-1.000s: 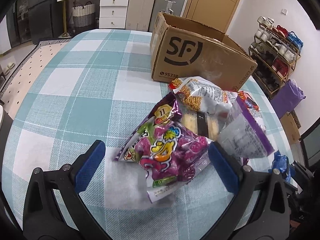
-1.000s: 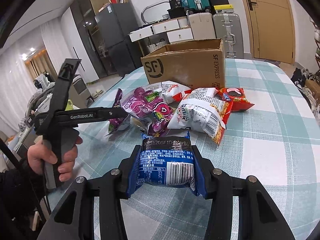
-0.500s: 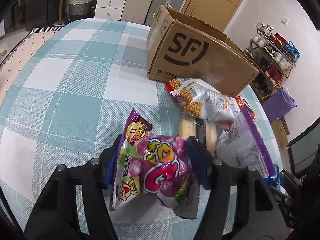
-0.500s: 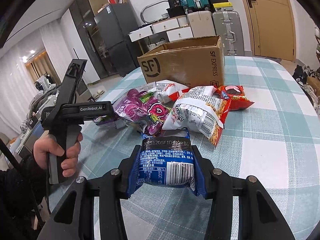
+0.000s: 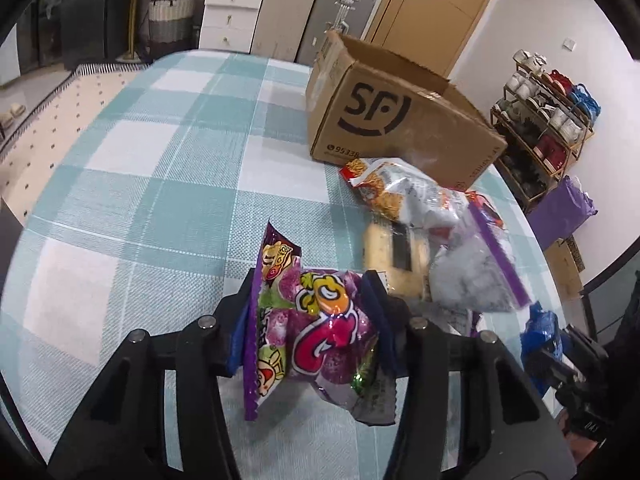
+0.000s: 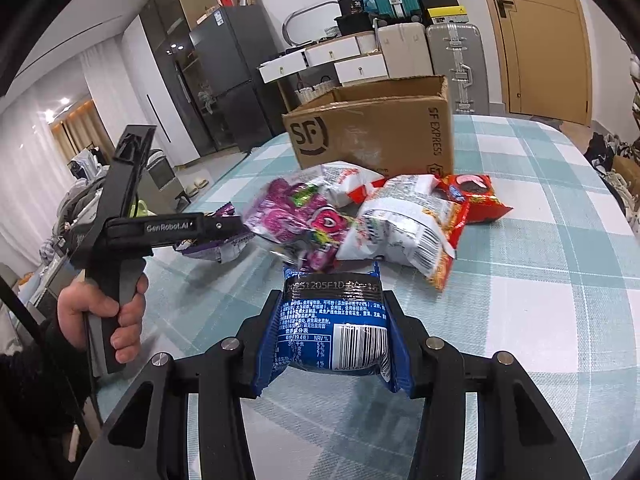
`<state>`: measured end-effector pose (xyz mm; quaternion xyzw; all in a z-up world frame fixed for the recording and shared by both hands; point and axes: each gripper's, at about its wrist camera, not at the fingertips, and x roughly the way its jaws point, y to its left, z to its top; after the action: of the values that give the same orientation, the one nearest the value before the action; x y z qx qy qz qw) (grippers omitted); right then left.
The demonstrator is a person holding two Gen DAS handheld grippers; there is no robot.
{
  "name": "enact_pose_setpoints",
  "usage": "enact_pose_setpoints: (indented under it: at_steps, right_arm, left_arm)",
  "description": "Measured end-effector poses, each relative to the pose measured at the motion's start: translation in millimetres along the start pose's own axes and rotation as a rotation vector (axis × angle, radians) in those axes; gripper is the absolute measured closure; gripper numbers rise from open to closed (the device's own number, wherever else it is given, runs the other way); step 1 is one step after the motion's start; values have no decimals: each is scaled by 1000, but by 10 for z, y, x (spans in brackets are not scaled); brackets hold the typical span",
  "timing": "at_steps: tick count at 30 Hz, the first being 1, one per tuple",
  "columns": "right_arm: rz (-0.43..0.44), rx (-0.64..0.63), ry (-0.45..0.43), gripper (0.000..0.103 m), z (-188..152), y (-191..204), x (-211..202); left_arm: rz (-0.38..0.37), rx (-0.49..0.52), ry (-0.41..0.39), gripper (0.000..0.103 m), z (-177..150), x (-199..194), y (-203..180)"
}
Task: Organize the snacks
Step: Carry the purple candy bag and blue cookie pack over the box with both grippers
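My left gripper (image 5: 312,292) has its blue pads pressing on a purple candy bag (image 5: 320,332), jaws still closing; the bag stands crumpled between them, raised off the checked cloth. In the right wrist view the same bag (image 6: 212,245) hangs from that gripper's fingers (image 6: 224,226), left of the pile. My right gripper (image 6: 334,312) is shut on a blue snack packet (image 6: 336,332), barcode side up, low over the table. An open cardboard box (image 5: 400,120) stands behind the pile.
The pile holds a white and orange noodle-snack bag (image 6: 408,224), a red packet (image 6: 476,196), a magenta bag (image 6: 296,216) and a pack of yellow cakes (image 5: 396,256). Checked tablecloth (image 5: 160,160) stretches to the left. Suitcases, drawers and a shoe rack stand beyond the table.
The left gripper's jaws went from wide open around the purple candy bag to pressed on it, and the bag came up and away from the pile. The right gripper stayed put.
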<state>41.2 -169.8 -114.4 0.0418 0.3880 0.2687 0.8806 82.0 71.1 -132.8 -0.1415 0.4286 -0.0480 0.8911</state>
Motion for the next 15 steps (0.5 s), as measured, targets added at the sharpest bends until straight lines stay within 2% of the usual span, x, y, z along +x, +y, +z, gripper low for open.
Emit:
enact_pose_setpoints:
  at_steps: [5,7,10,15]
  right_arm:
    - [9,-13,-13,55,39,136,-56]
    - [38,-2,-23,55,62,177,-100]
    - [49,-4,-33,55,114,252,-177]
    - [69,-4,-62,55,203,343,-327]
  left_arm:
    - [22,67,-62,56,-82,-314,-145]
    - [28,83,-81,56,-91,-422,-192]
    - [77,109,-134,56,-121,-651,-249]
    - [78,130,-190,56,-128,-1005,-301]
